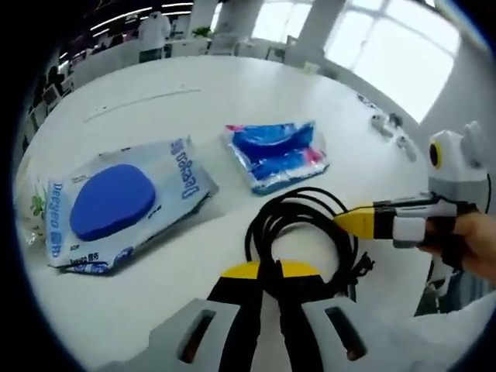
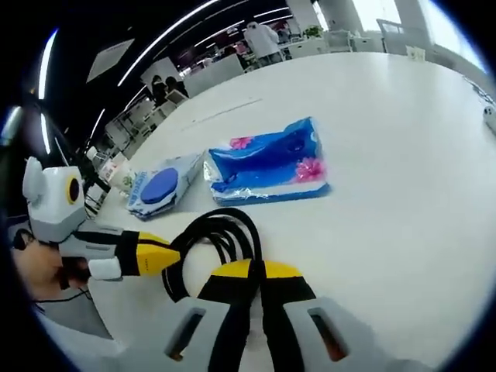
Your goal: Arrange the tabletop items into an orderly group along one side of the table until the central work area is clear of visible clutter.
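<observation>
A coiled black cable [image 1: 304,225] lies on the white table [image 1: 194,93], just beyond my left gripper [image 1: 268,269]. Its yellow-tipped jaws are pressed together at the coil's near edge. Whether a strand is pinched between them I cannot tell. My right gripper [image 1: 355,221] comes in from the right, jaws together, with its tip touching the coil's right side. In the right gripper view the cable [image 2: 221,236] runs down behind my right gripper [image 2: 256,270], and the left gripper [image 2: 164,256] touches the coil's left side. Beyond the cable lie a blue tissue pack [image 1: 275,153] [image 2: 267,164] and a wet-wipes pack [image 1: 116,205] [image 2: 161,186] with a blue lid.
Small grey items [image 1: 390,126] sit near the table's far right edge. A person's hand [image 1: 473,244] holds the right gripper. The table's rim [image 2: 116,205] curves close behind the wipes pack. People and desks stand far off in the room.
</observation>
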### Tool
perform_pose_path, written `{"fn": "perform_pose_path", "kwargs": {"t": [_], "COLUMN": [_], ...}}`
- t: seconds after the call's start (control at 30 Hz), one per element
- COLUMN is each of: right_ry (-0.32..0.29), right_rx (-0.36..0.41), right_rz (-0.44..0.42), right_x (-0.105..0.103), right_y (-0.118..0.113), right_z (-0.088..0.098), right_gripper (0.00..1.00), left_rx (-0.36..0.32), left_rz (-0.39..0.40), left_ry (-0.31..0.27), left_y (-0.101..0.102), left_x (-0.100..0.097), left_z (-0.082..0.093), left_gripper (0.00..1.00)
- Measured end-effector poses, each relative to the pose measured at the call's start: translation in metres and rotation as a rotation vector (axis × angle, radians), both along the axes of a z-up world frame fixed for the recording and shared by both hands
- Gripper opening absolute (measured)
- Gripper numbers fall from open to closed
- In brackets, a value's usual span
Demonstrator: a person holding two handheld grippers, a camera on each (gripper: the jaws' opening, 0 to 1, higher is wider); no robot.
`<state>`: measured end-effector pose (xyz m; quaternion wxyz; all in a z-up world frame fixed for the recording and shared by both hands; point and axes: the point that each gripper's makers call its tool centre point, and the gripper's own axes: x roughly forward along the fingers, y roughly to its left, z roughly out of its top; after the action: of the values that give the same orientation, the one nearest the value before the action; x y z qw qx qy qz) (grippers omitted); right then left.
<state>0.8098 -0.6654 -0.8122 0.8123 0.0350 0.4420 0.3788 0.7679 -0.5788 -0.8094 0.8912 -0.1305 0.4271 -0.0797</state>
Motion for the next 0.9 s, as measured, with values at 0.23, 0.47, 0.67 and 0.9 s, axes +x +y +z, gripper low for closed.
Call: {"fn": "perform_pose_path", "kwargs": {"t": [0.23, 0.47, 0.67, 0.9], "right_ry": [-0.01, -0.02, -0.136, -0.263], "right_rx": [-0.039, -0.054, 0.016, 0.092], "right_rz": [0.002, 0.018, 0.045, 0.064], "right_x": [0.002, 0.003, 0.004, 0.013], "right_y": [0.001, 0.002, 0.007, 0.014], "right_z": [0.004, 0.001, 0.026, 0.055], "right_gripper": [0.0, 0.01, 0.09, 0.51], "left_rx": [0.007, -0.017, -0.018, -0.006], "left_rz": [0.014, 0.059, 0.08, 0.066], "left_ry": [-0.038, -0.027, -0.096, -0.164], "left_y": [0.0, 0.001, 0.006, 0.015], "left_x": [0.001, 0.0, 0.001, 0.0], "left_z": [-0.001, 0.0, 0.02, 0.033], "left_gripper": [0.02, 0.02, 0.26, 0.53]}}
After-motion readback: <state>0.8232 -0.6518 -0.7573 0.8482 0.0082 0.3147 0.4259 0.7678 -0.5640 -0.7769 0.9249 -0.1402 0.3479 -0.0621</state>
